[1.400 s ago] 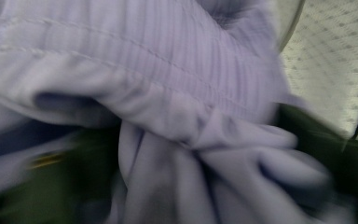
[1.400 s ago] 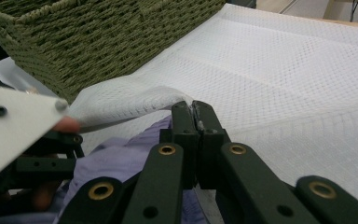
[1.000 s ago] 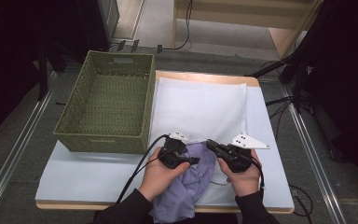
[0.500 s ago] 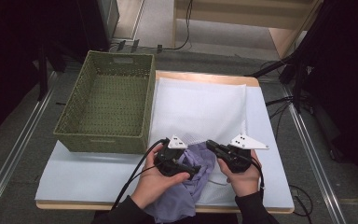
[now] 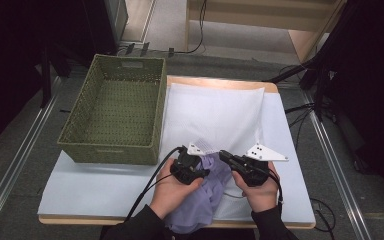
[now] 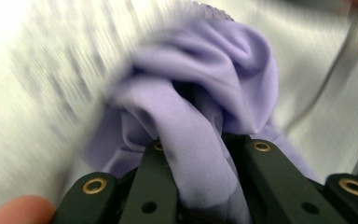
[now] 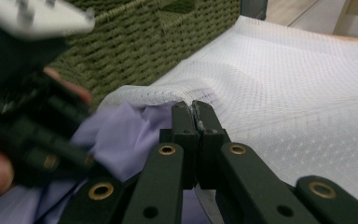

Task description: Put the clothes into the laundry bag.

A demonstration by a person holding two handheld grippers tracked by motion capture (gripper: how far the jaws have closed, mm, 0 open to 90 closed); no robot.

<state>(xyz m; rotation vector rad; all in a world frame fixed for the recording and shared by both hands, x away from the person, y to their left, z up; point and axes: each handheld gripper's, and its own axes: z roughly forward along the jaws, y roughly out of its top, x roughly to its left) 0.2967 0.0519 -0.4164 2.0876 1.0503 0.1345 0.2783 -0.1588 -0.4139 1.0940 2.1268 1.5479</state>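
- The left gripper (image 6: 200, 154), whose jaws have just been closing, now pinches a fold of the purple cloth (image 5: 205, 195) at the table's (image 5: 105, 190) near edge.
- The right gripper (image 7: 196, 109) is clamped on the white mesh bag's (image 5: 215, 115) mouth.
- Judgement: with a fresh grip, stuffing the cloth in can continue.

In the left gripper view the white mesh bag (image 6: 51, 84) at nine to eleven o'clock is smeared by motion blur, its weave unreadable. The purple cloth (image 6: 200, 135) runs off the edge at six o'clock, and where it enters the bag is hidden by its own folds. In the right gripper view the left gripper (image 7: 23, 116) at nine o'clock is blurred and cut by the edge, and the green basket (image 7: 135, 51) is cropped at twelve. In the high view both forearms leave the frame at six o'clock, and the cloth's lower end lies hidden between them
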